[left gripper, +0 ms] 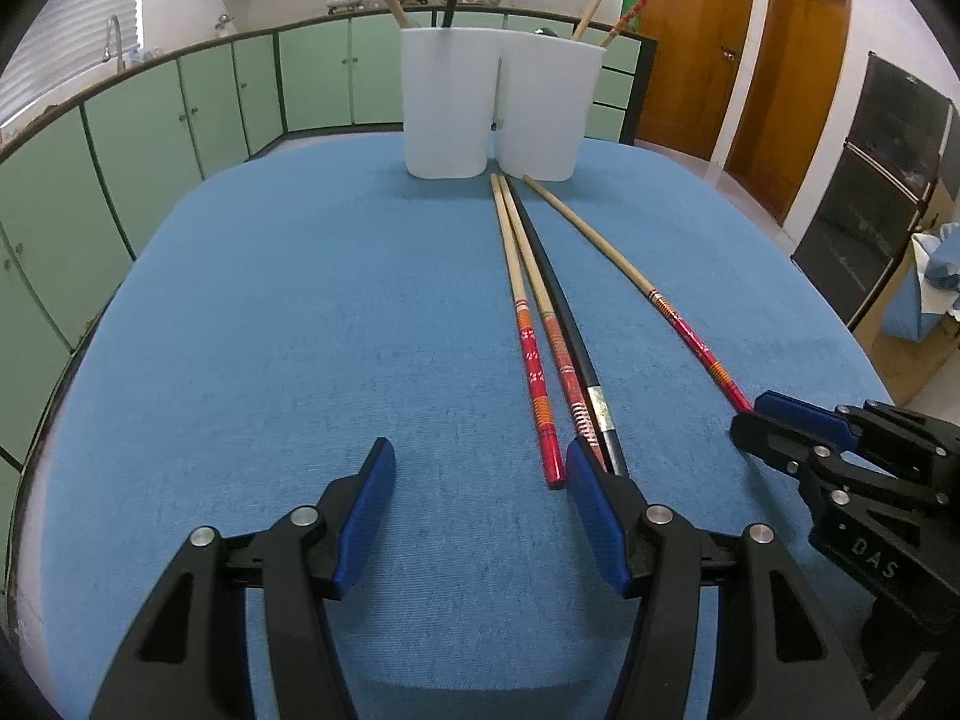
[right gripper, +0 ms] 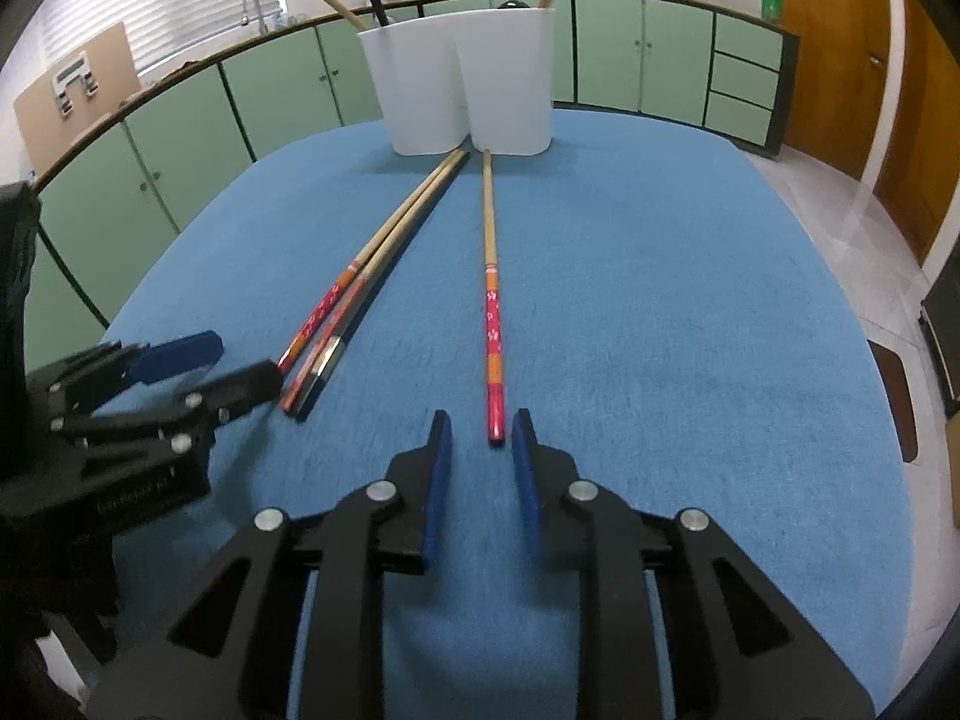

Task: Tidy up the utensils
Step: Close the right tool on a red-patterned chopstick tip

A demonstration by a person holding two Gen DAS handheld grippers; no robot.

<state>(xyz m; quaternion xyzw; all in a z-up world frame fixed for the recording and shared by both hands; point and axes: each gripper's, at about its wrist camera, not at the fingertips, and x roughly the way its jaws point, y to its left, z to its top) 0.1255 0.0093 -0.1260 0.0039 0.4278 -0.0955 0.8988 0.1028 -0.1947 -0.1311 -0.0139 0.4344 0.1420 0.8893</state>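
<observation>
Standing upright: chopsticks (left gripper: pixel 591 9) in two white holders (left gripper: pixel 447 105).

Wide open blue tablecloth (left gripper: pixel 252 324) across the left of the left-wrist frame. Blocked at centre by three bunched chopsticks (left gripper: pixel 558 348), further right by a lone chopstick (left gripper: pixel 654 294), at top centre by two white holders (left gripper: pixel 498 102).
</observation>
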